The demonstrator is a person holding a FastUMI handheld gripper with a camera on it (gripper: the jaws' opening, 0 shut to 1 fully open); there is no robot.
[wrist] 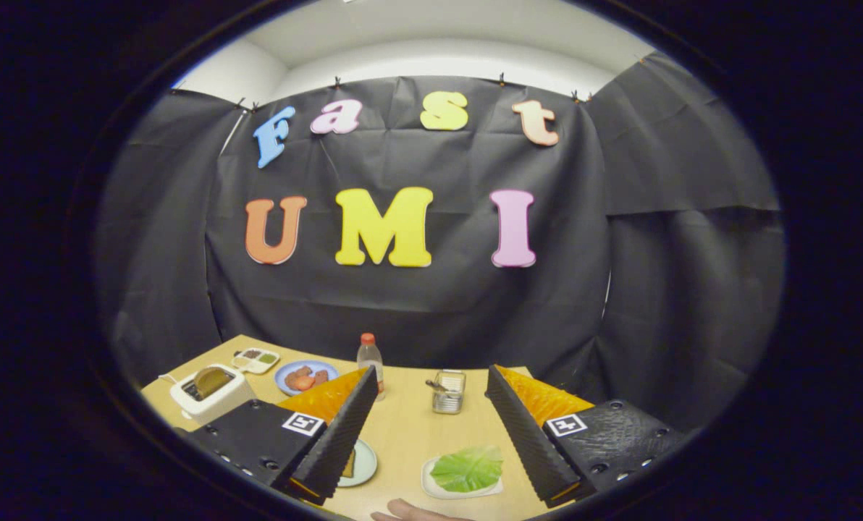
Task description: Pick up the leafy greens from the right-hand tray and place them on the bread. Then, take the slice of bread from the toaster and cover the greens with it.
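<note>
My gripper (430,382) hangs above the wooden table (406,427) with its two black ribbed fingers (341,434) spread wide and nothing between them. Below the gap, close to the right finger, a green leaf (468,468) lies on a small white tray (442,490). A pale round plate (363,463) with a slice of bread (349,464) peeks out from behind the left finger. The white toaster (211,394) stands at the table's far left with a slice of bread (211,379) sticking up from its slot.
A blue plate of meat pieces (304,376) and a small divided tray (255,359) sit behind the toaster. A bottle with a red cap (370,362) and a clear holder (449,392) stand beyond the fingers. A hand (417,512) rests at the table's near edge.
</note>
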